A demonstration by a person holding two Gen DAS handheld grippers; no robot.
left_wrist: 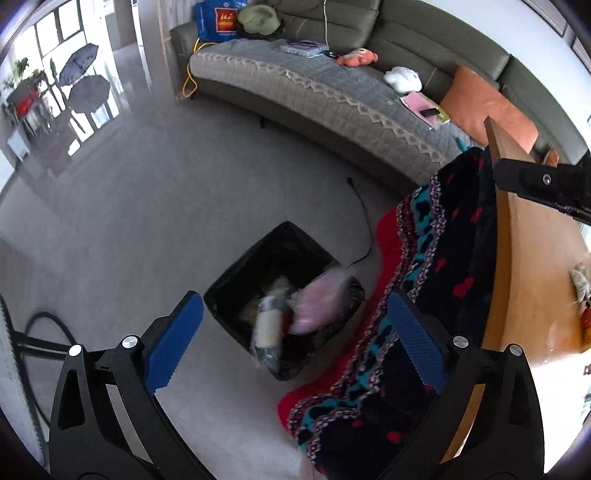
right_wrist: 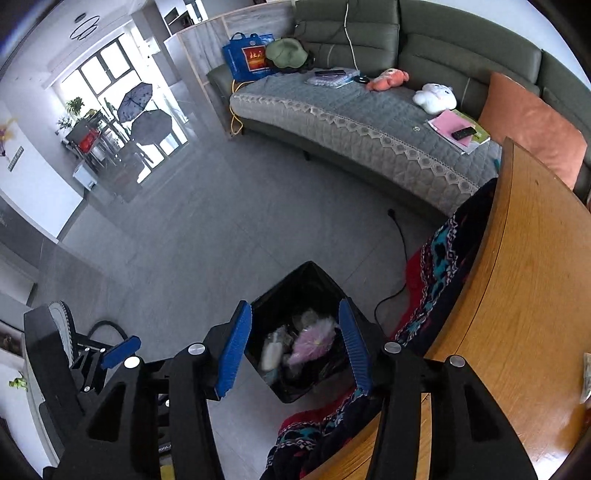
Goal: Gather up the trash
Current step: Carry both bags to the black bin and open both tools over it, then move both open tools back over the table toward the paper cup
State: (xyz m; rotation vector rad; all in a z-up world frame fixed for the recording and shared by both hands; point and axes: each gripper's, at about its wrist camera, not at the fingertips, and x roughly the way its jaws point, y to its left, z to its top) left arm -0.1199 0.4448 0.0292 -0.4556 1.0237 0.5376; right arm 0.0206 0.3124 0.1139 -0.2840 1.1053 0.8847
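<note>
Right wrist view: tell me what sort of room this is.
Most likely a home living room: a long green sofa with soft toys and an orange cushion, a wooden table, and a lined trash bin on the tiled floor.

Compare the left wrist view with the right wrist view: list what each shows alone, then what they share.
Only the left wrist view: the left gripper with both jaws wide open and empty.
Only the right wrist view: the right gripper with both jaws open, and a ring ceiling lamp.
Both: the black bin with blurred pink trash, the patterned blanket, wooden table and sofa.
</note>
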